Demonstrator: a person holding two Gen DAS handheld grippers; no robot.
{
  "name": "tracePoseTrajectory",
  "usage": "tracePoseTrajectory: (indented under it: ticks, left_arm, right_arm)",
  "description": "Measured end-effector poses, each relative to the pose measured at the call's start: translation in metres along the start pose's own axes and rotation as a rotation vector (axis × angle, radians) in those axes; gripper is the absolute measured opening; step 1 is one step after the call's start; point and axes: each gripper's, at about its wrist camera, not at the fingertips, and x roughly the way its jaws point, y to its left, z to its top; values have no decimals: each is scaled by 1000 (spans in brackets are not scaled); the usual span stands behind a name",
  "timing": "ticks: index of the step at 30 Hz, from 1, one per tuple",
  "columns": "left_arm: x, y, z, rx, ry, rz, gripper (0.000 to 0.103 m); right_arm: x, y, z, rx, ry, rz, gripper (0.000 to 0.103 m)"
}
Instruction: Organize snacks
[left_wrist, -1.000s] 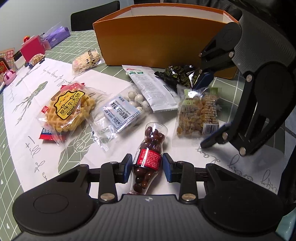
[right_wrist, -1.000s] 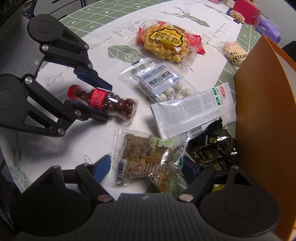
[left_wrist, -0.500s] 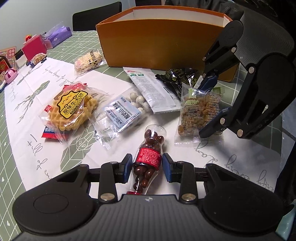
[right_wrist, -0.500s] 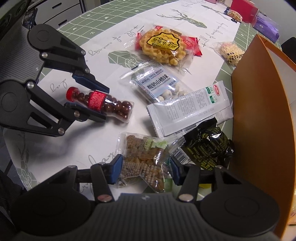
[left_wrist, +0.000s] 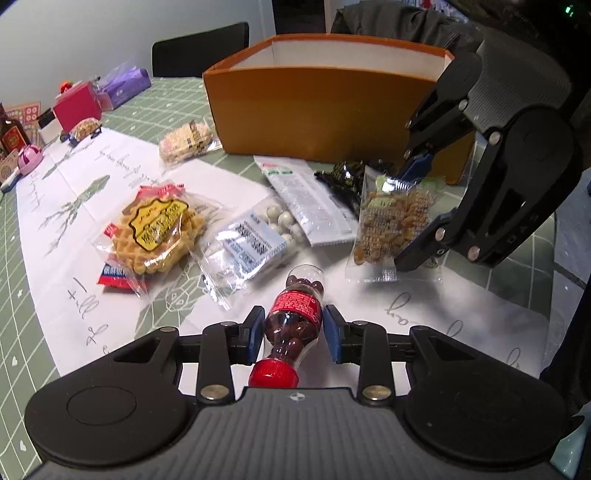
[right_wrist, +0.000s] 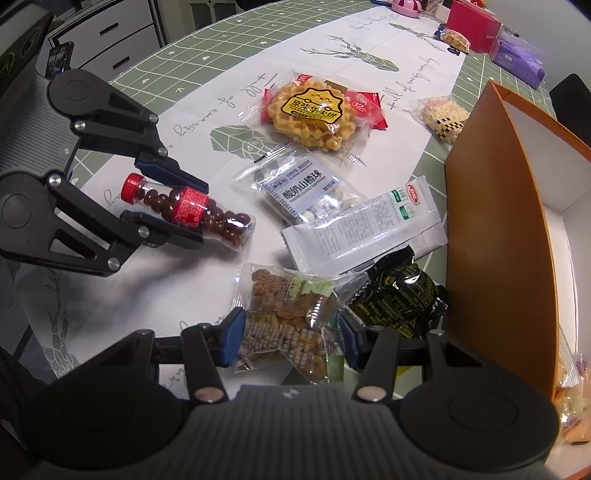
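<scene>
Green-checked worktop (left_wrist: 22, 280) carries loose snacks before the orange box (left_wrist: 317, 110). My right hand-held gripper (right_wrist: 291, 341) has just clamped the nut packet (right_wrist: 291, 317); my left hand-held gripper (left_wrist: 293, 334) grips the candy bottle (left_wrist: 295, 321). Both can go boxward.

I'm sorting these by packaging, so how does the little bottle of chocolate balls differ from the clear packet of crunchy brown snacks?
The bottle of chocolate balls is rigid clear plastic with a red cap and red label; the snack packet is a soft, flat, crinkled wrapper with a green label. The bottle holds dark round balls; the packet holds golden-brown chunks. The left gripper clamps the bottle; the right gripper clamps the packet. Both are see-through and beside the orange box.
</scene>
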Motion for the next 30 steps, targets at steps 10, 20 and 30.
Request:
tracePoseTrajectory:
  ticks: [10,20,30]
  left_arm:
    - [-19,10,9,-34,-80,8,39]
    - [-51,17,47,-46,-174,53,39]
    - [-55,8,98,-101,-237,83,39]
  right_arm:
    - [-12,-2,3,9,-34,4,52]
    - [-64,-16,18,27,-186,-57,52]
    - [-97,-45,12,113,-266,-119,52]
